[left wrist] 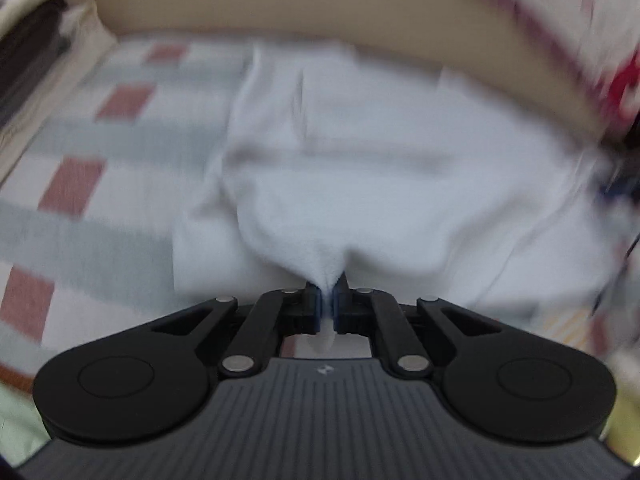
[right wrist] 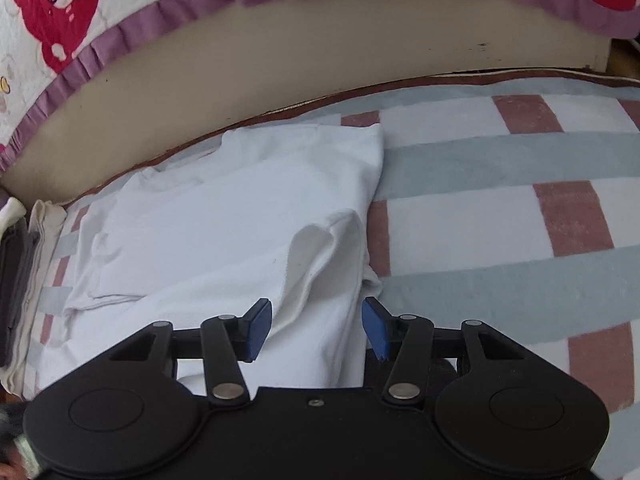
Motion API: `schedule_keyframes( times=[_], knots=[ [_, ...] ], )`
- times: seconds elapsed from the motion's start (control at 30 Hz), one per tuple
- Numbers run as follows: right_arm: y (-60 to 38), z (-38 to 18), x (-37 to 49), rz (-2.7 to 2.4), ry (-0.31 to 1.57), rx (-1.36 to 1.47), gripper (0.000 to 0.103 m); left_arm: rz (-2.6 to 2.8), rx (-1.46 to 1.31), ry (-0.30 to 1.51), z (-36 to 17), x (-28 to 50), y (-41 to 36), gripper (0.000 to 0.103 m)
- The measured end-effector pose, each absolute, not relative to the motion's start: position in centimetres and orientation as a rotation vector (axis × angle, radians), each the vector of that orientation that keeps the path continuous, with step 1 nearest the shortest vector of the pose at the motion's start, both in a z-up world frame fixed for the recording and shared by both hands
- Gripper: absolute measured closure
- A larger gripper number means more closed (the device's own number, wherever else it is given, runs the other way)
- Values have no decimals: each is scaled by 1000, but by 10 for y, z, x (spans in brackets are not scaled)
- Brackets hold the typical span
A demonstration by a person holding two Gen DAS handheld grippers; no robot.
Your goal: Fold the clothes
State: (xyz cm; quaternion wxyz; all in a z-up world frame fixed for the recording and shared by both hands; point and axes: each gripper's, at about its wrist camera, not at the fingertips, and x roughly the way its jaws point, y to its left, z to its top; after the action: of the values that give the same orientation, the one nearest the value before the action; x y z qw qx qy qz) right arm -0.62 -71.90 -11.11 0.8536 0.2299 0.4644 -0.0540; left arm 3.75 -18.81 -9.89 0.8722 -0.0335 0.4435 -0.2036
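Here the white garment (right wrist: 224,216) lies partly folded on the bed, spread over a checked blanket (right wrist: 500,208) of pale blue, white and dusty red, its far edge close to the beige headboard panel (right wrist: 280,60) and its right edge running straight along the checks. The left hand-held gripper (left wrist: 328,300) has its blue pads pinched tight on a small peak of the white cloth at the near edge, and a little nub of fabric pokes out behind them; the left wrist view is smeared, so how much cloth sits in that pinch cannot be told. The right hand-held gripper (right wrist: 317,328) stands fairly wide, its pads clear of the cloth, with the near right part of the garment and a raised ridge of fabric just ahead between them. The risk, as I judge it, lies in the imbalance: one side is gripped by a thin bunch and the other not at all, so a lift from the left alone could drag the garment askew and undo the tidy right edge. A pinch that small might also slip free. If the right pair closes on the loose ridge instead of the hem, it may catch only the top layer and leave a crooked fold. At the far left a stack of dark folded things (right wrist: 12,280) sits near the garment's edge, and a frilled cartoon-print quilt (right wrist: 80,20) hangs above the headboard.
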Motion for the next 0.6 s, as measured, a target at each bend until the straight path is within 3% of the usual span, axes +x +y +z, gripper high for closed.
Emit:
schedule_keyframes(
  times=[0.1, 0.3, 0.4, 0.43, 0.5, 0.6],
  knots=[
    [-703, -114, -1, -104, 967, 324, 48, -402, -166, 838, -85, 60, -169, 98],
    [-679, -118, 6, -103, 946, 76, 51, -340, -332, 825, -97, 128, -145, 98],
    [-689, -123, 13, -144, 898, 91, 51, -318, -116, 760, -122, 140, -174, 98],
    [-692, -125, 16, -138, 883, 96, 62, -307, -66, 765, -129, 142, -180, 98],
    [-697, -127, 22, -120, 851, 103, 97, -294, -61, 768, -136, 147, -184, 98],
    [-711, -120, 20, -124, 740, 158, 97, -303, -126, 718, -123, 149, -174, 98]
  ],
)
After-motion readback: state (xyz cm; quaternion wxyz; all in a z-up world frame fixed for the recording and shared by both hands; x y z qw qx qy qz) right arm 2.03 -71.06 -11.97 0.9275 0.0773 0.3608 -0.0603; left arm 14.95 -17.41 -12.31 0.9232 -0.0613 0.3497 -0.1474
